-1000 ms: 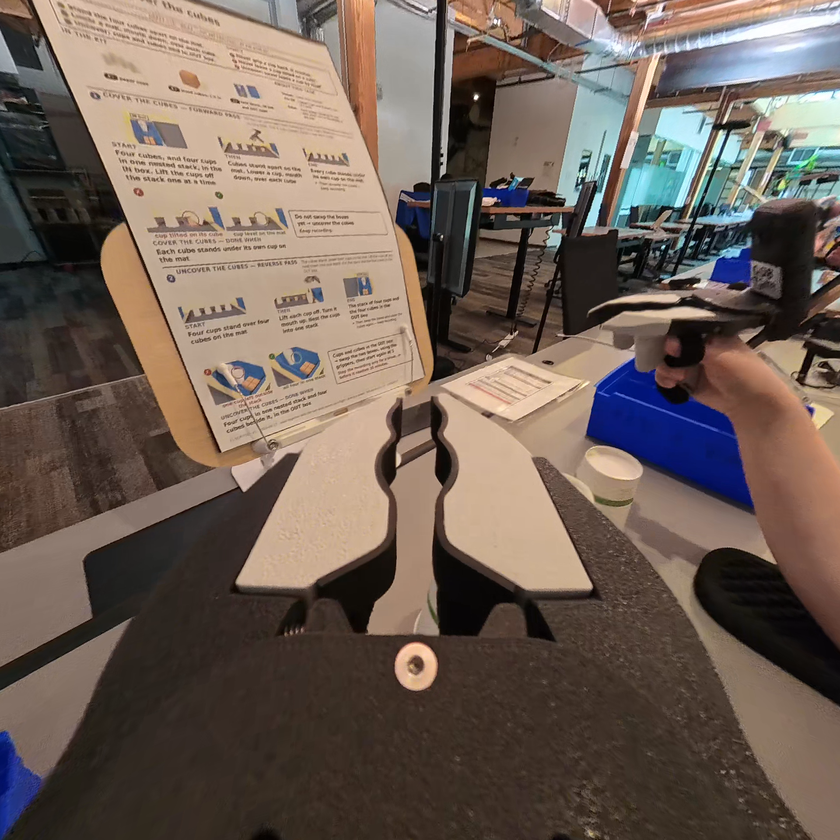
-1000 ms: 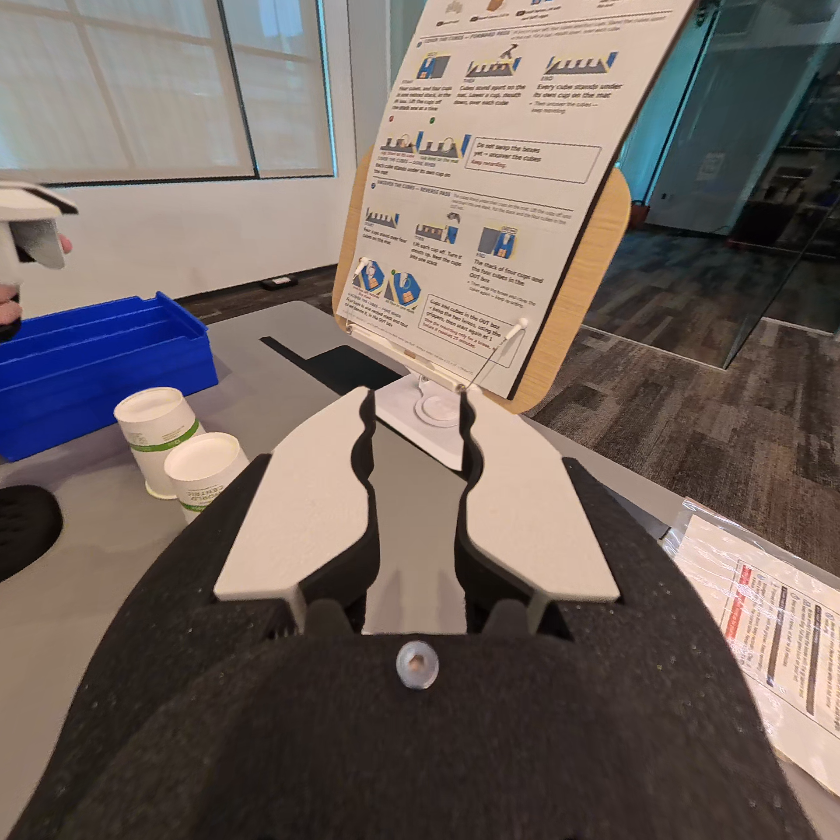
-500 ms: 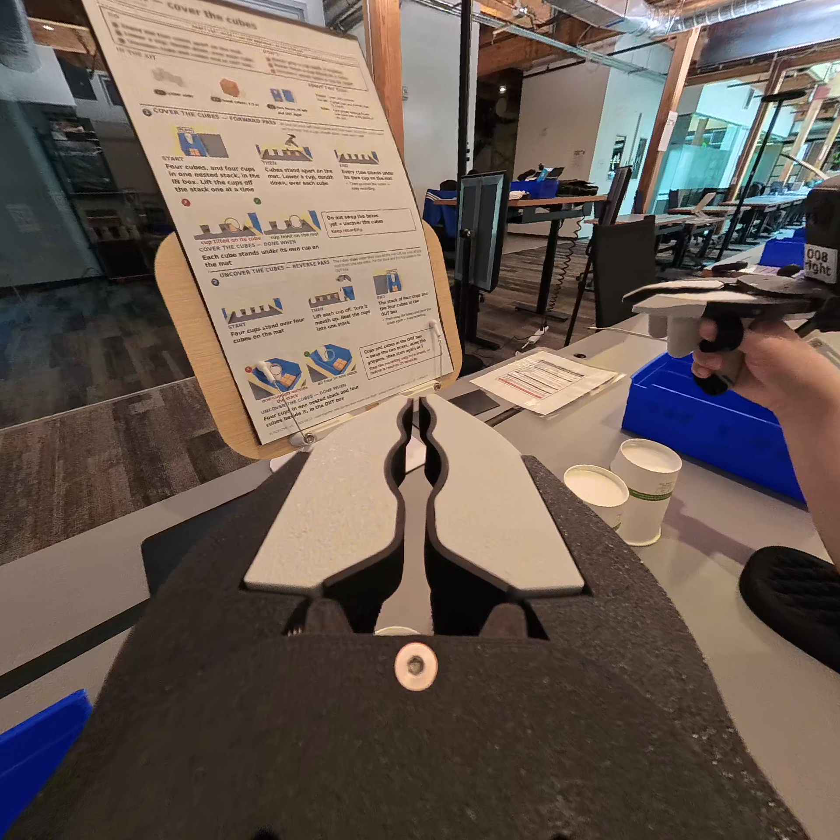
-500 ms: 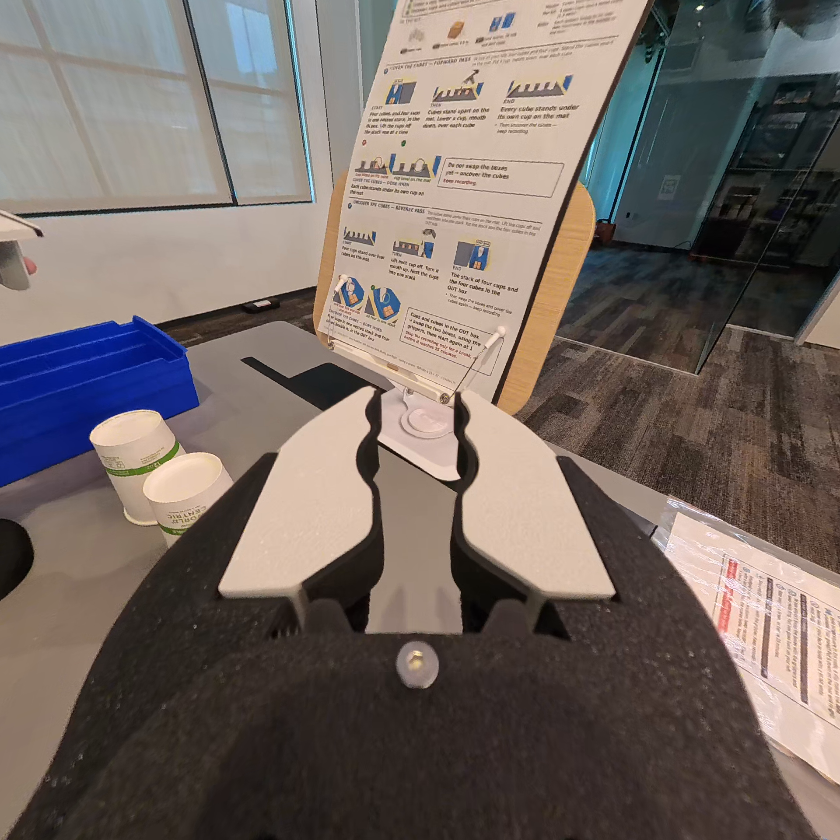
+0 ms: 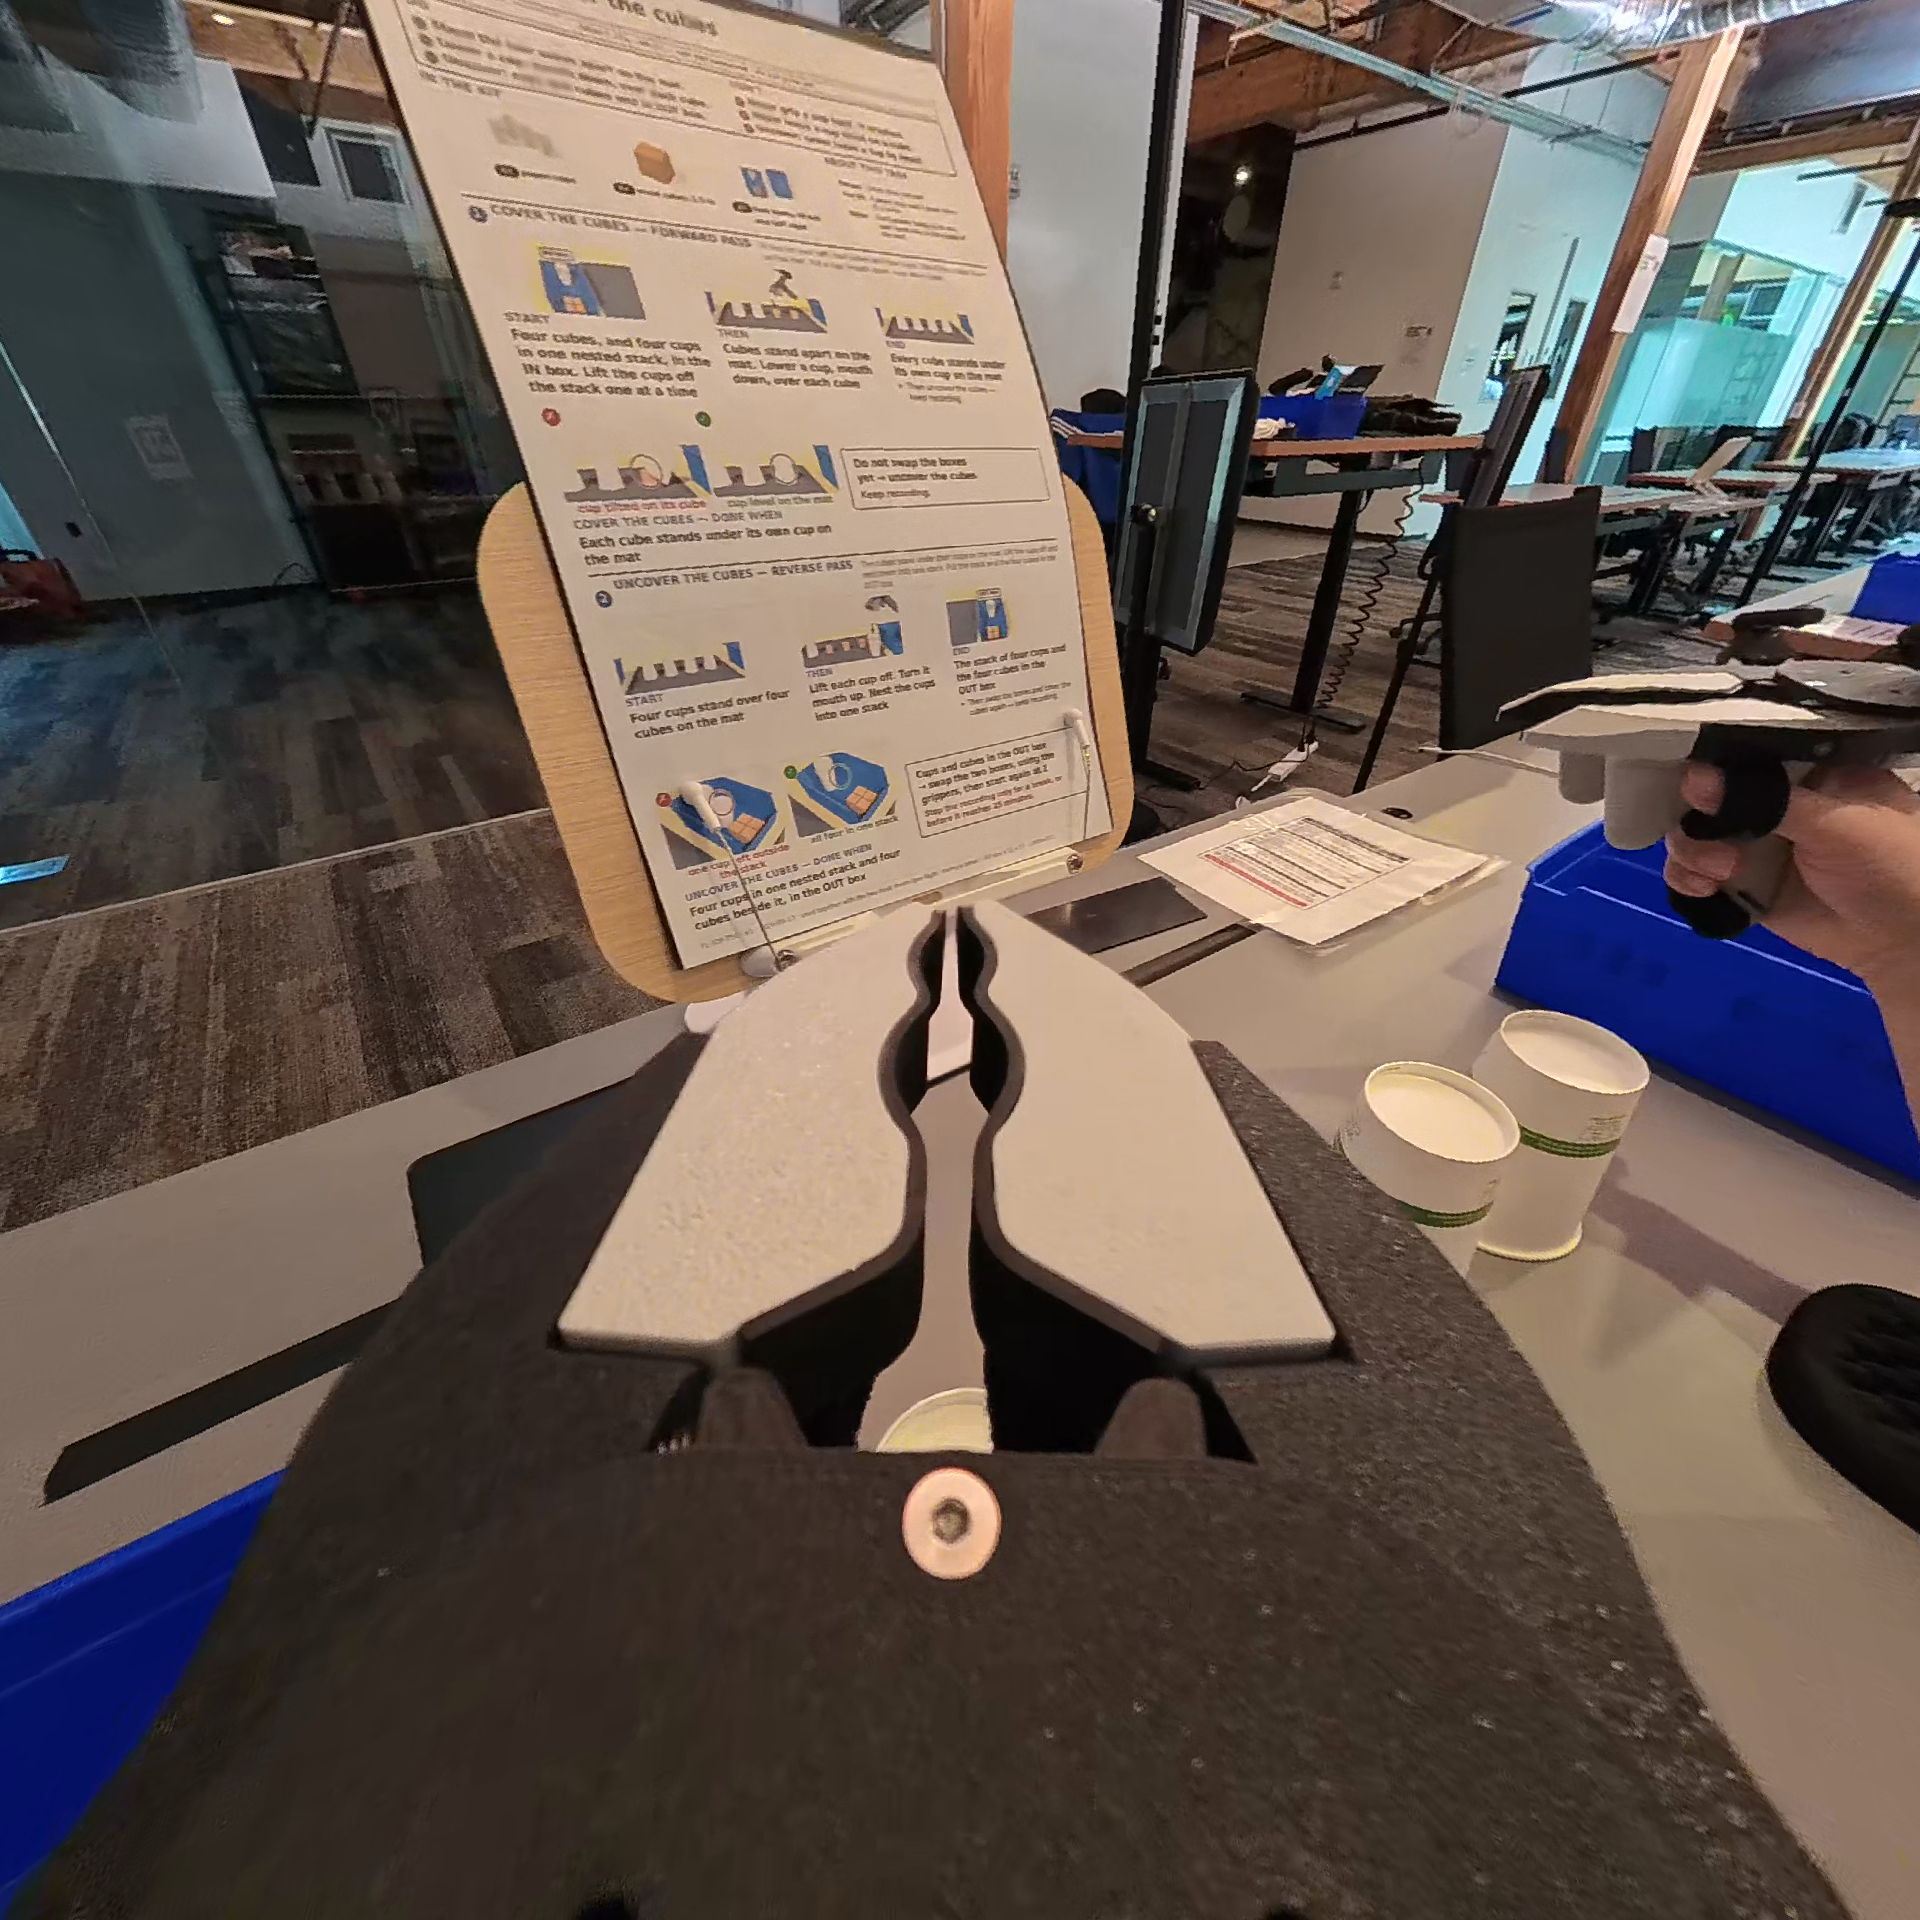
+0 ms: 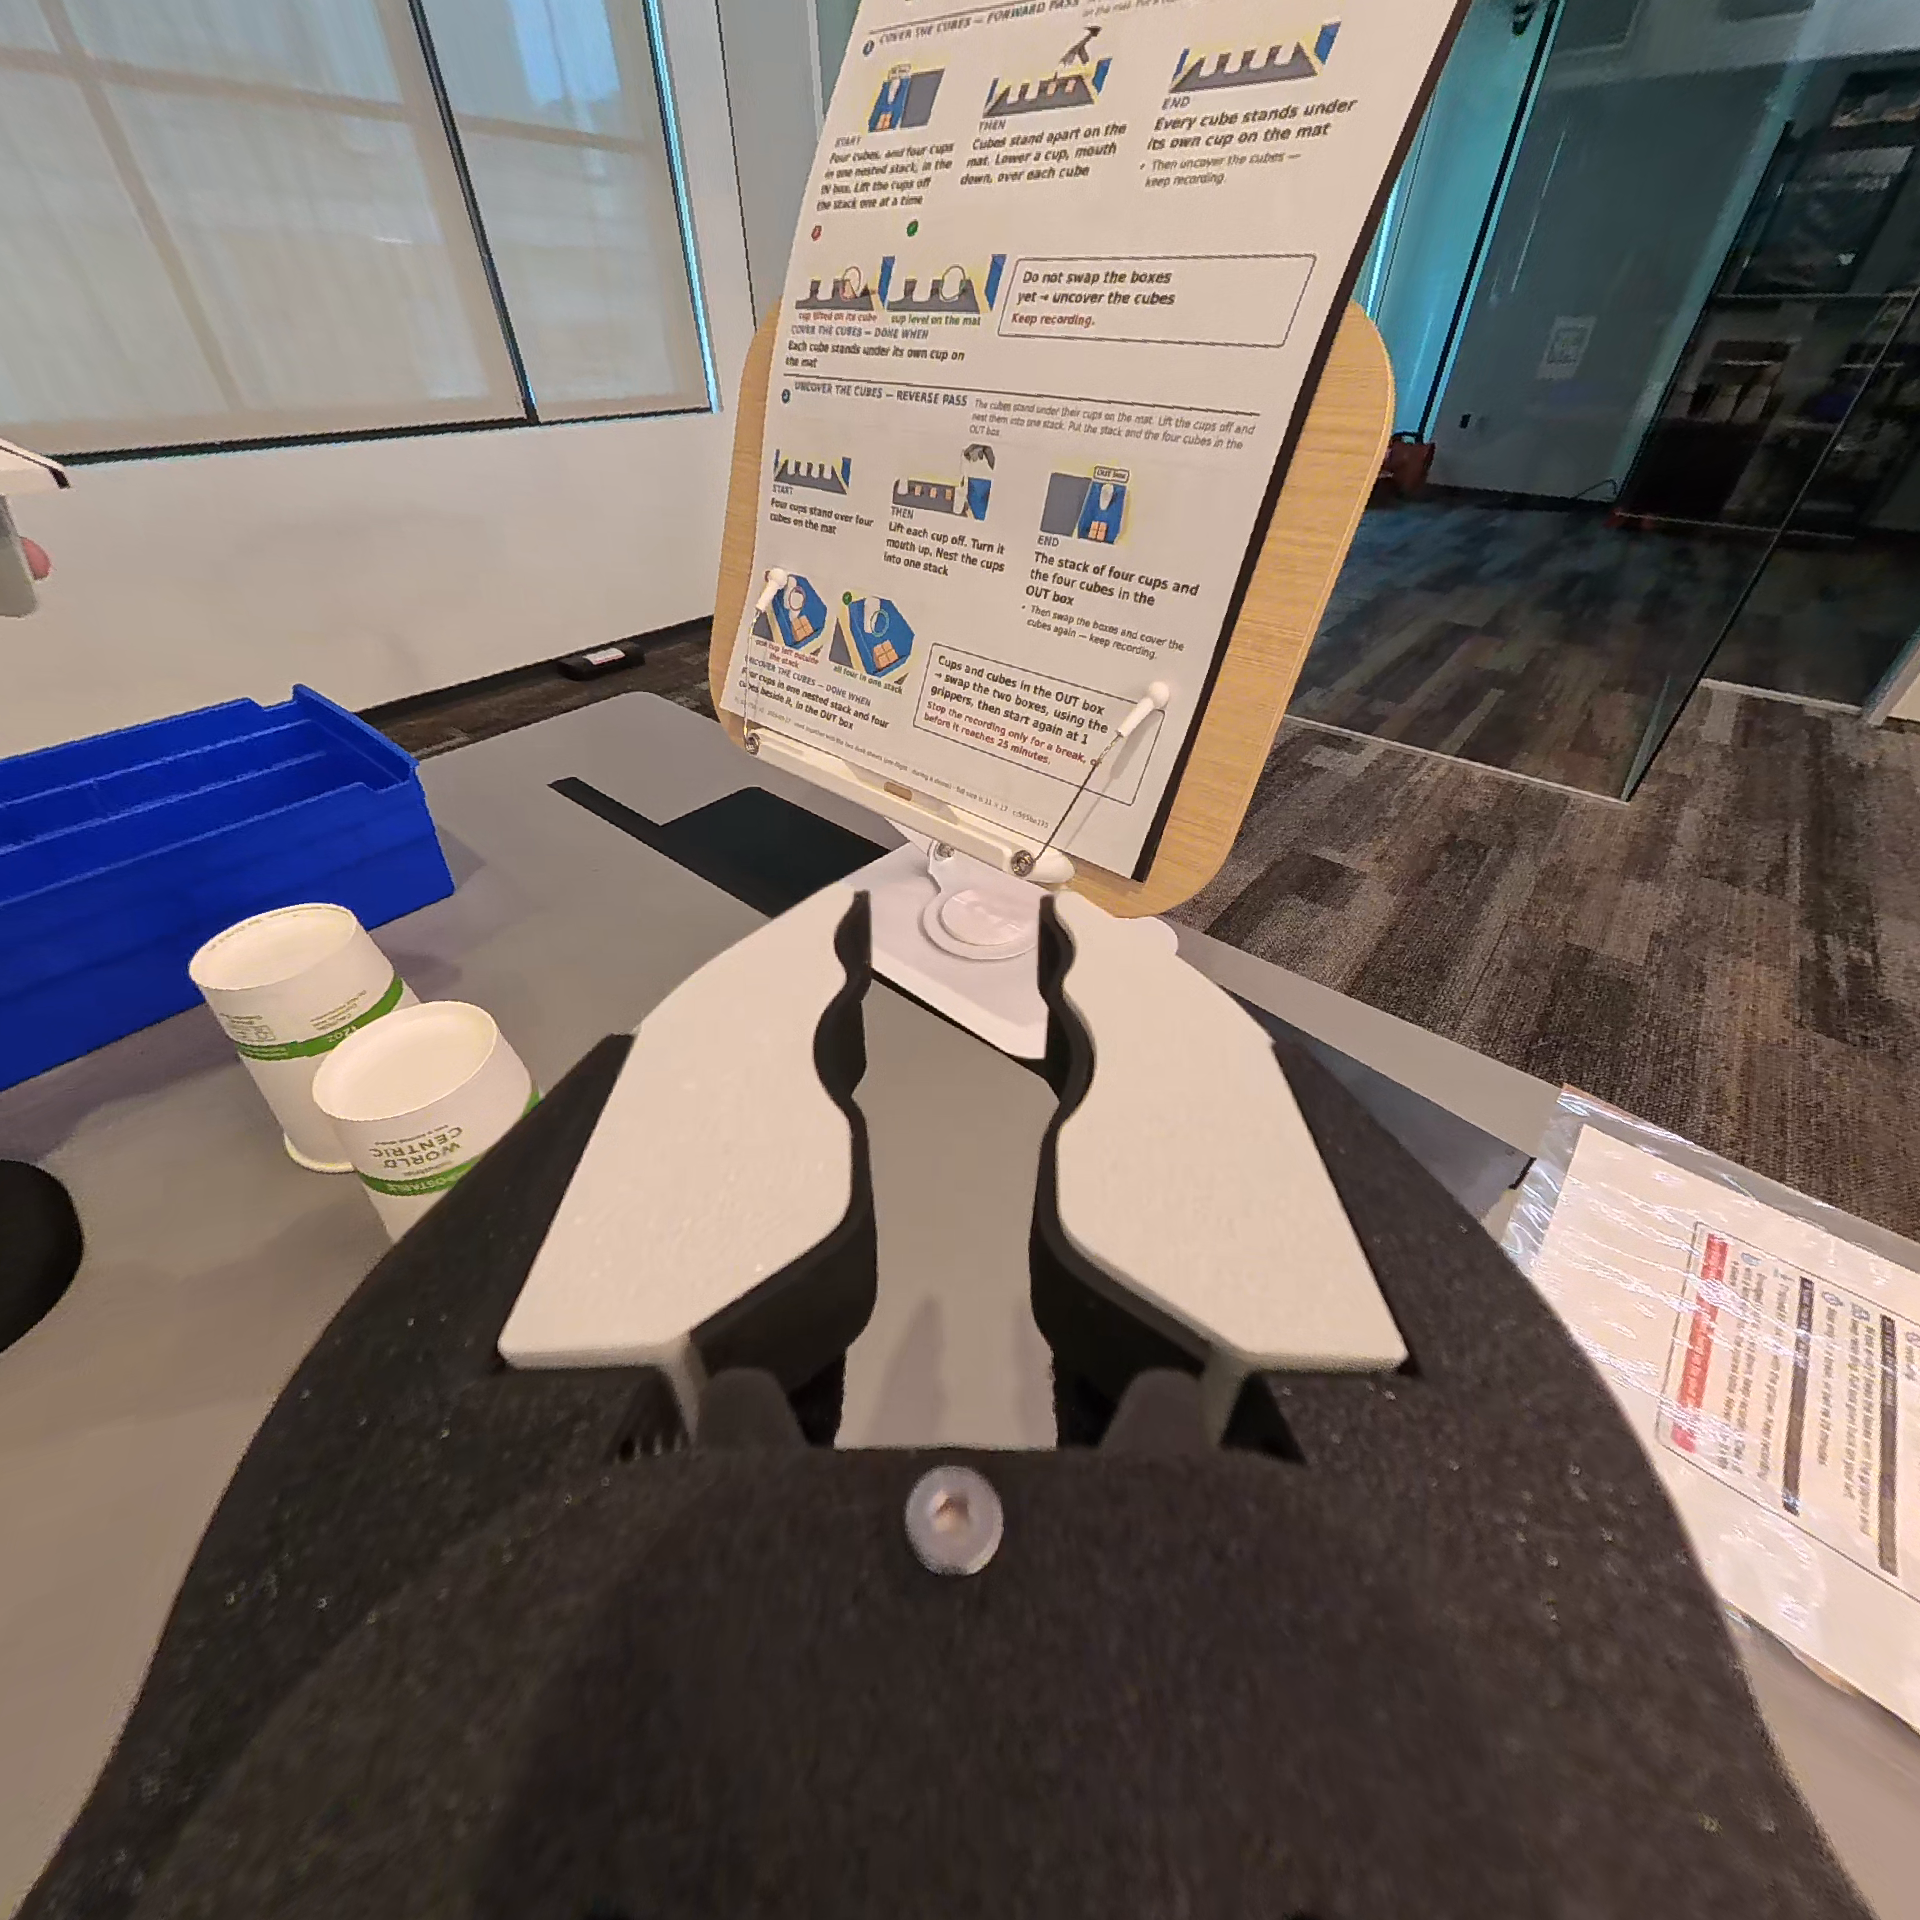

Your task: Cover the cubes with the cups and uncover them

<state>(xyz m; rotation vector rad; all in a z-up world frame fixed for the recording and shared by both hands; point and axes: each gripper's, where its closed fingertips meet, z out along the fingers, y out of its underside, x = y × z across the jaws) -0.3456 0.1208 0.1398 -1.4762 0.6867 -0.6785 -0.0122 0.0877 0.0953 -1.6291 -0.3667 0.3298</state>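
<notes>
Left gripper stood nearly closed, tips almost touching, nothing between them. Right gripper stood parted by a clear gap, also empty. Both were held above the table, aimed toward the instruction board at the far edge.

2 paper cups stood mouth down, touching each other, near the blue bin. No cubes visible; I judged they sat under the cups, but could not confirm. A white rim showed low between my left gripper's fingers, likely a 3rd cup below it; too little was visible to be sure.

Step in hand, as I judged it: reach for a cup to lift it off. To do it well:
- open wide before descending, since the left gripper was too narrow for a cup
- take the nearer cup first, as the 2 touched and a sideways nudge would shift its neighbour
- grip lightly on the wall, as paper crushes
- lift straight up so the cube stays put

Left view alone showed the other gripper held in a hand over a blue bin, plus the hidden rim. Right view alone showed the near cup's green band and a plastic-wrapped sheet at right.
</notes>
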